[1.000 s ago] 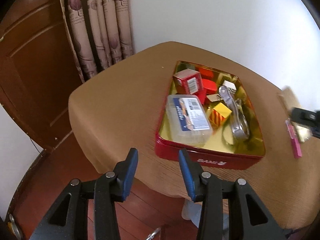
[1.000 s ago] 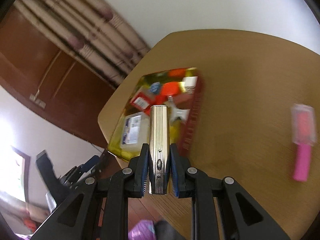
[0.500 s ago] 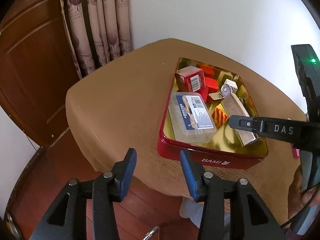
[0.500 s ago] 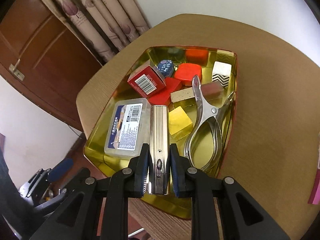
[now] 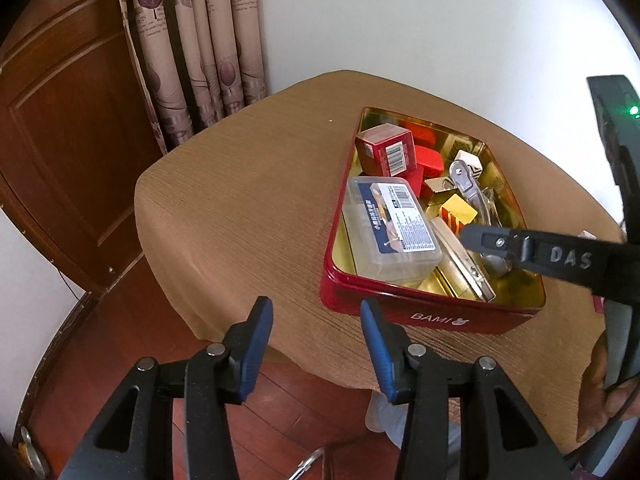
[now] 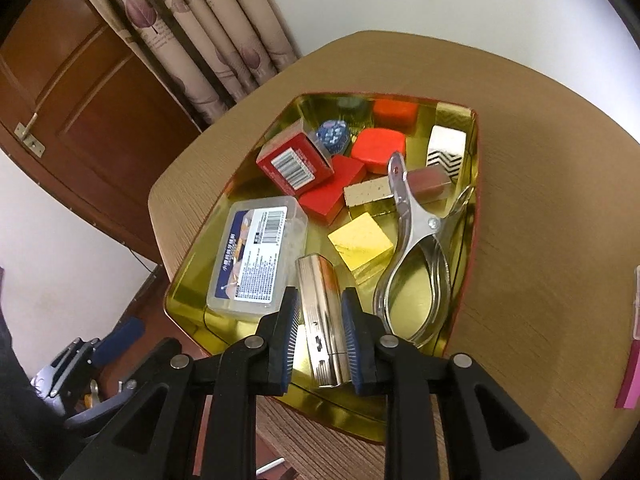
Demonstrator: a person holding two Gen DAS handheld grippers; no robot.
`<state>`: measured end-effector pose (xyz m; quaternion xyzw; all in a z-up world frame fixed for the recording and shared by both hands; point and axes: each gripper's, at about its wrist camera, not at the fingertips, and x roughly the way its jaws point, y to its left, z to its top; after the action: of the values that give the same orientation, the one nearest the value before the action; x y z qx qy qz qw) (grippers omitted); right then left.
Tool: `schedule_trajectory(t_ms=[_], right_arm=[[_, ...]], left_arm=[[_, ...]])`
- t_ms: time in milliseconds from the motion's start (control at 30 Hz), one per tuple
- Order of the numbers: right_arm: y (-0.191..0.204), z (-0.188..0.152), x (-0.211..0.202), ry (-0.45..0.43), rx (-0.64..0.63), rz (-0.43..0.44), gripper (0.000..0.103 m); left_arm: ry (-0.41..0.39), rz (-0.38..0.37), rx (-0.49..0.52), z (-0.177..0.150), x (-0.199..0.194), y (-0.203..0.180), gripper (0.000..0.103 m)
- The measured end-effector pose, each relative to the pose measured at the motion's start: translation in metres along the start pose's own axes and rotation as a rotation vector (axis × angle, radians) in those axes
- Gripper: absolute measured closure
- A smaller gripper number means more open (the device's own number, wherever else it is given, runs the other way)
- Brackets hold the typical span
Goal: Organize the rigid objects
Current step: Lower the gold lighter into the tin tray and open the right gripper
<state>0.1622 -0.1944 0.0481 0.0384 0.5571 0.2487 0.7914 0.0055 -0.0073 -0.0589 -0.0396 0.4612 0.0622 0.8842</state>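
While the silver metal case (image 6: 322,316) lies tilted in the red tin (image 5: 420,312), just right of the clear plastic box (image 6: 260,256), the right gripper (image 6: 320,334) fingers (image 6: 289,320) bracket it with slim gaps showing; pads look just off it, so released or nearly. Left gripper (image 5: 316,344) fingers about half open, empty, hovering short of the tin's near wall. Versus a second ago: right gripper carried the case in clamped from beyond the tin; it now sits lower inside. Hole punch (image 6: 416,256) right of the case. Tin sits on brown tabletop (image 5: 248,208); curtain (image 5: 200,40), wooden door (image 5: 60,140) behind.
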Motion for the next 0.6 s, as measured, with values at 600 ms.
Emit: schedule_trajectory(t_ms=[600], right_arm=[[-0.188, -0.126, -0.138, -0.177, 0.310, -0.370, 0.060]], left_arm=[[0.000, 0.002, 0.014, -0.005, -0.005, -0.007, 0.056]])
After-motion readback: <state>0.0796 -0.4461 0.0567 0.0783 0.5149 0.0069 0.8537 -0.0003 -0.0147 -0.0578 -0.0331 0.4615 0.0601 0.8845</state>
